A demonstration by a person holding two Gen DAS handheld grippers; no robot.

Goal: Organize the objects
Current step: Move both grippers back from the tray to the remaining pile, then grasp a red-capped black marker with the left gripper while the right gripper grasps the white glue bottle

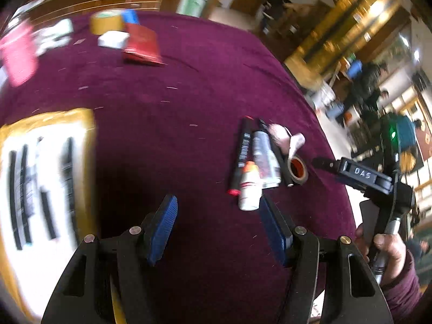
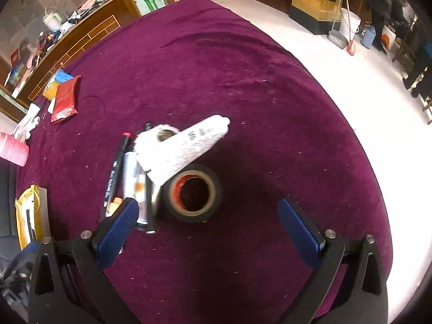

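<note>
1. Landmark: the tape roll, black with an orange core, lies flat on the purple cloth near the table's right edge.
2. Right gripper: jaws at full spread, nothing between the pads; it points down at the cloth just short of the roll.
3. Left gripper: jaws about half open and empty, aimed at bare cloth on the near side of the roll's cluster.
4. Cluster: a white glove lies beyond the roll, its cuff overlapping the roll's far rim. Left of the roll, side by side and parallel, lie a silver tube and a black marker; a small white bottle with an orange cap sits at their near end. The alignment suggests deliberate grouping.
5. Unsorted items sit well apart, far left of the roll: a red packet, yellow tape, a pink spool, and a yellow-edged package.
6. Judgement: the sorted group is forming around the roll; both tools are free for the next fetch.
</note>
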